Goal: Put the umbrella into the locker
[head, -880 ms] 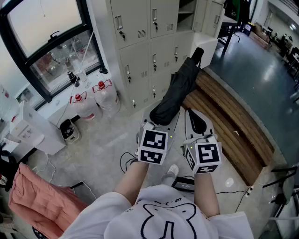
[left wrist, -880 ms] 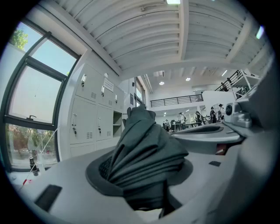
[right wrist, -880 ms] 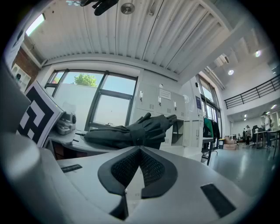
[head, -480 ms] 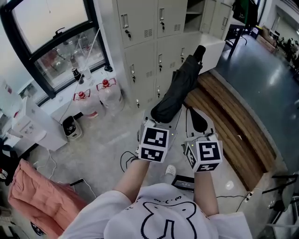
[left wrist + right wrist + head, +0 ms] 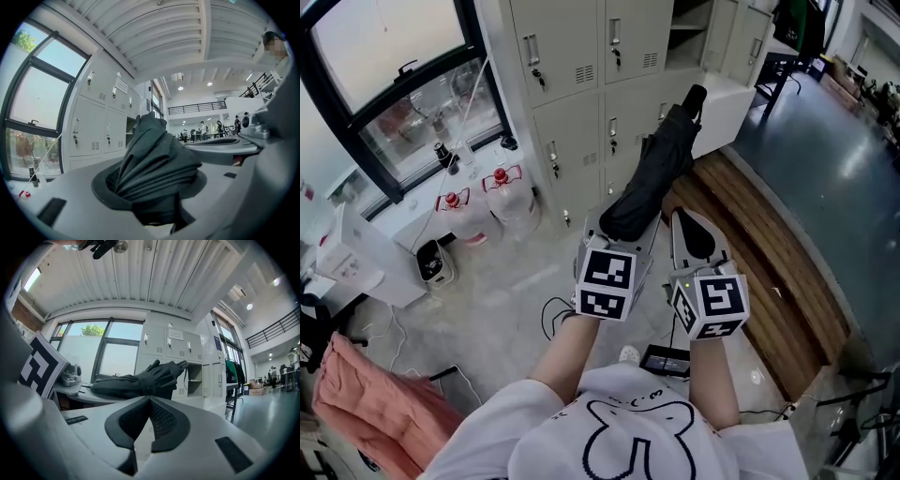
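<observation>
A folded black umbrella (image 5: 656,169) juts level from my left gripper (image 5: 619,225), its tip toward the grey lockers (image 5: 581,56). In the left gripper view the left gripper (image 5: 154,187) is shut on the bunched umbrella (image 5: 150,159) cloth. My right gripper (image 5: 694,234) is just to its right, apart from the umbrella, its pads together with nothing between them. The right gripper view shows the right gripper (image 5: 150,420) with the umbrella (image 5: 140,380) lying to its left. One locker compartment (image 5: 684,19) stands with its door open, ahead and right of the umbrella's tip.
Two water jugs (image 5: 483,202) with red caps stand by the window (image 5: 394,84) on the left. A wooden bench (image 5: 759,244) runs along the right. Cables (image 5: 555,319) and a black box (image 5: 666,361) lie on the floor by my feet. Pink cloth (image 5: 356,403) is at lower left.
Both grippers keep their pose and the umbrella stays in the left one. The person has shifted slightly, so the lockers and the floor slide a little in view.
</observation>
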`<state>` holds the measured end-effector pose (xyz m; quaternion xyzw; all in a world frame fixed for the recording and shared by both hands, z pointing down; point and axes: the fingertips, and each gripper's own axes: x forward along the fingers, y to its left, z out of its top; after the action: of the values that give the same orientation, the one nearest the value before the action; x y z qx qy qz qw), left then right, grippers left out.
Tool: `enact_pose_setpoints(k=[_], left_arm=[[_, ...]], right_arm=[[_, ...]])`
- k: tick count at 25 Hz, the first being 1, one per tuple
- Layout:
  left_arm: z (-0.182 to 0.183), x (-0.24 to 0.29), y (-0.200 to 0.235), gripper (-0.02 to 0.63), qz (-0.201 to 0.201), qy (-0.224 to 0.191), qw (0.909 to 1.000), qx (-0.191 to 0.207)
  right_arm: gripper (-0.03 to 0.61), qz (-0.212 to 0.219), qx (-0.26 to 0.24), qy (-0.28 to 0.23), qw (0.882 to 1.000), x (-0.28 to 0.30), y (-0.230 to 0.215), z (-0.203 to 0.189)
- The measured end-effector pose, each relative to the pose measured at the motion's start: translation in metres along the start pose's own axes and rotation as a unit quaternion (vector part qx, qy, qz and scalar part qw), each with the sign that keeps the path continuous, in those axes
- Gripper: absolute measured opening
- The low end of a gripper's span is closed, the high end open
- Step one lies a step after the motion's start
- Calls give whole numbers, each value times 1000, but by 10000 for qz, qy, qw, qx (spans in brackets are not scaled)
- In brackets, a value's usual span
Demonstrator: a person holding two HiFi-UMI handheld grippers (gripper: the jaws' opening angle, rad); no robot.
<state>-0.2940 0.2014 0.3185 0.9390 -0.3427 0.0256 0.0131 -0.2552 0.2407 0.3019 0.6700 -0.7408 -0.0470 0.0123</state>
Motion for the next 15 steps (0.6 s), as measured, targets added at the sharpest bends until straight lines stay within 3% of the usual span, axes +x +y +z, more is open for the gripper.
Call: enact_pose_setpoints(k=[8,15], left_arm=[[6,63,-1,229,162,-106,9997,-134],[4,105,-4,229,141,-90,9998,-104]], right_arm=[[20,275,-65,-51,9996,38,-56,-2],[20,270,-201,-6,9994,61,-92,-6]])
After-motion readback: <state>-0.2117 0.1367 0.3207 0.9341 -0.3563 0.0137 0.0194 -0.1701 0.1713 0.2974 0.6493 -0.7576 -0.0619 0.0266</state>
